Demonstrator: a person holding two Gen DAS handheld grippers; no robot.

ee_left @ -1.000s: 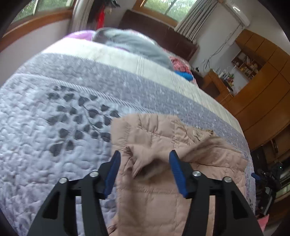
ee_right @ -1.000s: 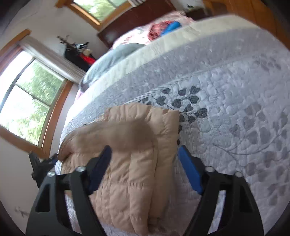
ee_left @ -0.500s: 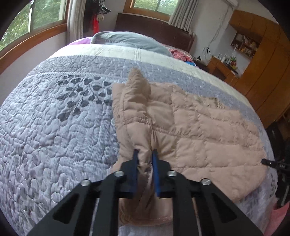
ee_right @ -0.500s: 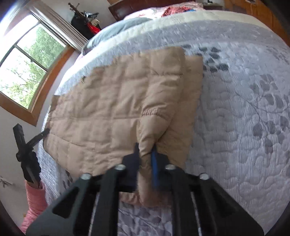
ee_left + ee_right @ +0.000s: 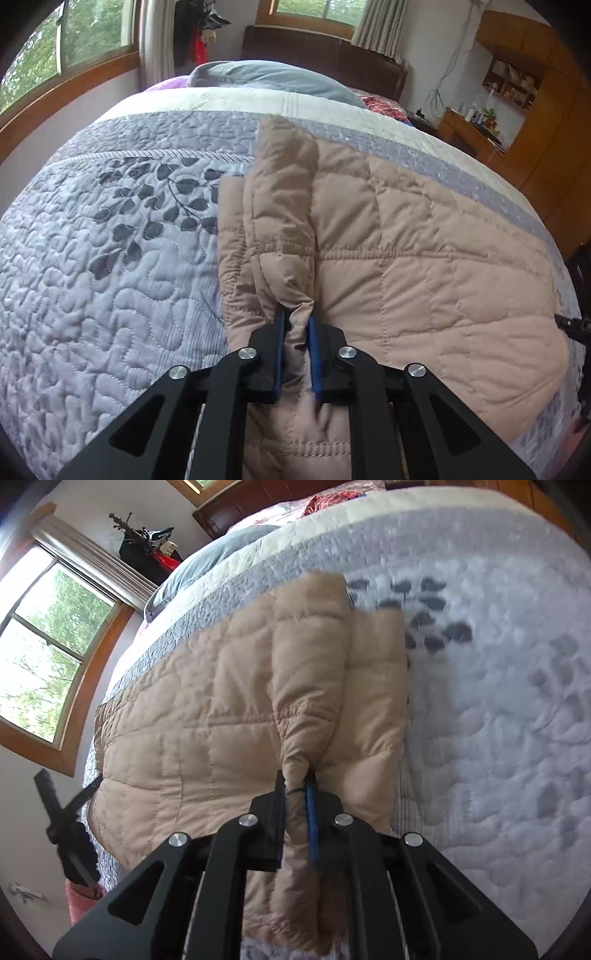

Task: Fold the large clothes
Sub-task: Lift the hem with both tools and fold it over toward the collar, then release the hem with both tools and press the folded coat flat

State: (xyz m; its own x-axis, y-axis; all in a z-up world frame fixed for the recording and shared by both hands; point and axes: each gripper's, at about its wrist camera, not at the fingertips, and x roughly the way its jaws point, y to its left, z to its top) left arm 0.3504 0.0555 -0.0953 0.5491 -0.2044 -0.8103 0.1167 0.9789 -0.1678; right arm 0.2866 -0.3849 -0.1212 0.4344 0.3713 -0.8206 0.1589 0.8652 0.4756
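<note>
Nearest me, my left gripper [image 5: 295, 321] pinches a puffy ridge of the tan quilted padded jacket [image 5: 424, 266], blue pads clamped on the fabric. My right gripper [image 5: 296, 781] likewise clenches a bunched fold of it. Beyond, the jacket lies spread flat on the lavender stitched bedspread [image 5: 110, 295] with its dark leaf print, grey pillow [image 5: 273, 77] farthest.
</note>
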